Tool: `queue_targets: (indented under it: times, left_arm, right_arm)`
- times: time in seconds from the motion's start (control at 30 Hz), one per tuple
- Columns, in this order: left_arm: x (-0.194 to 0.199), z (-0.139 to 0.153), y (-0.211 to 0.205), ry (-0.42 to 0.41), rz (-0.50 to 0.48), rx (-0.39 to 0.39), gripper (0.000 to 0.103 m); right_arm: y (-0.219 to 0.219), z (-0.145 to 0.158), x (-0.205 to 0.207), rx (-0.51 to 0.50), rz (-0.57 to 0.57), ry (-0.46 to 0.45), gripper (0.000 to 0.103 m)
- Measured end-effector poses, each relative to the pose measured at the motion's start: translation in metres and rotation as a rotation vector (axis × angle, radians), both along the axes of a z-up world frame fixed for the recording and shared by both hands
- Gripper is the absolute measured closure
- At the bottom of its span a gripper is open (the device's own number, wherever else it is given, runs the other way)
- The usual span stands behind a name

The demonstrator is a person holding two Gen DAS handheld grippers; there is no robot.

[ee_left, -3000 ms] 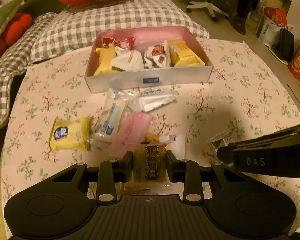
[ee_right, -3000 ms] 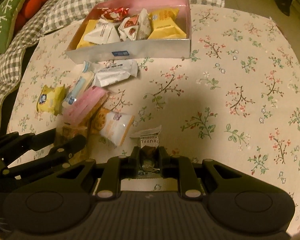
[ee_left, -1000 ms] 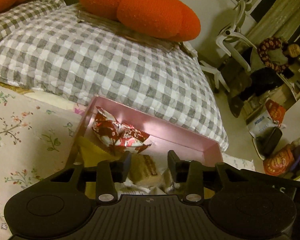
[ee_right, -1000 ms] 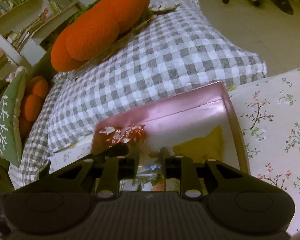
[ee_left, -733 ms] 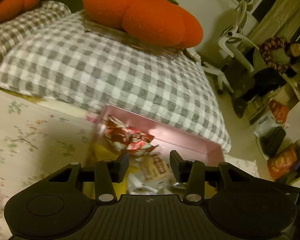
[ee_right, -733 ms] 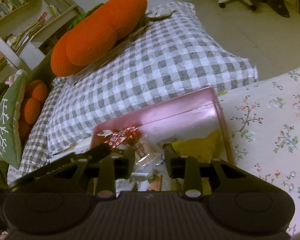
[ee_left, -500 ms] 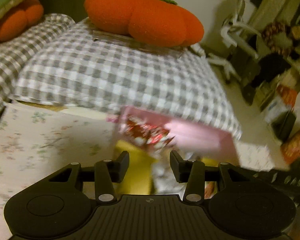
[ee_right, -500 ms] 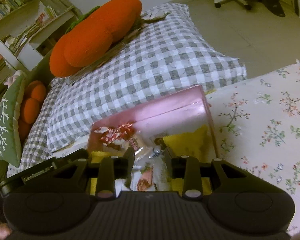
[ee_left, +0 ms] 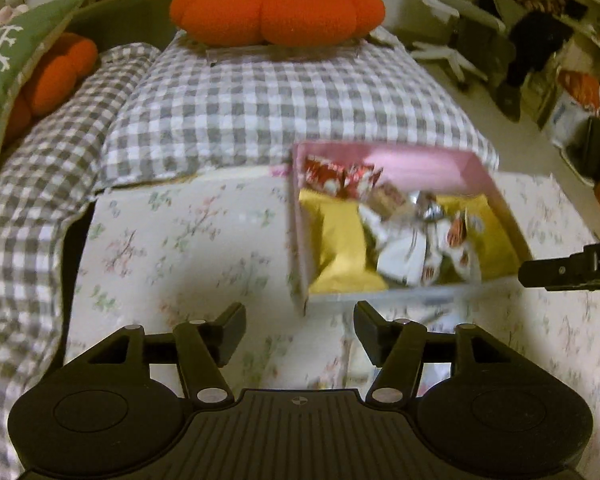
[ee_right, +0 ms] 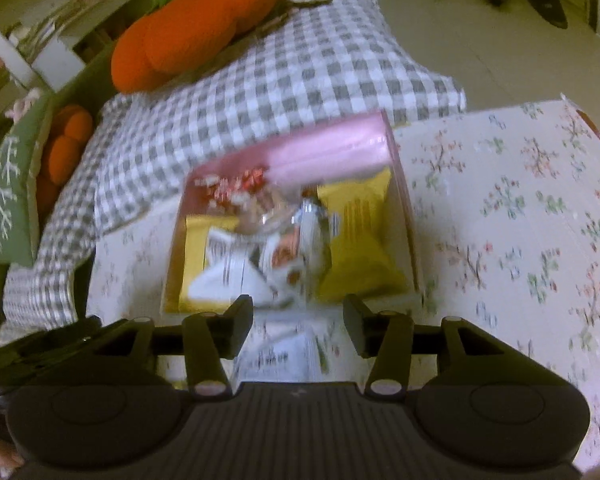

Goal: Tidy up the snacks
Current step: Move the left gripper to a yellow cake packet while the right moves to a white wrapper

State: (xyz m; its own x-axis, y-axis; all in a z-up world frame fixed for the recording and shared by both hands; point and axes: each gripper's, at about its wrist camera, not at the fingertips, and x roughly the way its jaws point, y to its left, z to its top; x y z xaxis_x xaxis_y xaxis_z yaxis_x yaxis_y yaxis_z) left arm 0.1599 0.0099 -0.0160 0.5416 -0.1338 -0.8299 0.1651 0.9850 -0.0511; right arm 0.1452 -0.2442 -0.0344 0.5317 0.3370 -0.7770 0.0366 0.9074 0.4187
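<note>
The snacks [ee_left: 404,236] lie heaped in the pink box [ee_left: 388,156], which sits on the flowered table [ee_left: 188,248] near its far edge, just in front of the checked cushion [ee_left: 284,108]. Yellow packets line both sides of the box, a red-and-white wrapper lies at the back, and white and silvery wrappers fill the middle; motion blur keeps the small ones from being told apart.

A second ago both grippers were low over the box, each with a packet between its fingers. Now the left gripper [ee_left: 300,332] hangs back over the table short of the box's near-left corner, jaws spread and nothing between them. The right gripper [ee_right: 298,326] is just short of the box's near wall, also spread and empty. Both sets of jaws have just been opening, and the box looks fuller in the middle than it did three seconds ago, so the two packets seem to have been dropped in.

That would close one round of tidying. In the right wrist view a pale packet [ee_right: 280,354] shows on the table just below the open jaws, outside the box, so more likely remains to be gathered. The right gripper's finger also shows at the edge of the left wrist view, clear of the box.
</note>
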Motion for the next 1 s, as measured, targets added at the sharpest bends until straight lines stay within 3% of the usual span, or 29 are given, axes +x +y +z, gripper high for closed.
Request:
queue_targets:
  times: [0.13,0.4,0.6,0.8,1.0]
  left_arm:
    - [-0.016,-0.005,0.007,0.049,-0.009,0.000,0.041]
    - [-0.039,-0.013,0.013,0.057,-0.036,0.066,0.035]
    - [-0.041,-0.040,0.011,0.088,-0.152,0.174,0.033]
    - [-0.042,-0.046,0.015,0.081,-0.223,0.197,0.027]
    - [-0.051,-0.048,0.011,0.056,-0.358,0.277,0.023]
  right_arm:
    - [0.013,0.000,-0.014,0.000,0.014,0.038,0.054]
    - [0.032,-0.013,-0.035,0.001,0.035,0.075,0.046]
    - [0.037,-0.033,-0.036,-0.032,0.042,0.140,0.046]
    - [0.028,-0.038,-0.033,-0.035,0.012,0.144,0.041]
    - [0.029,-0.043,-0.035,-0.035,0.008,0.157,0.041]
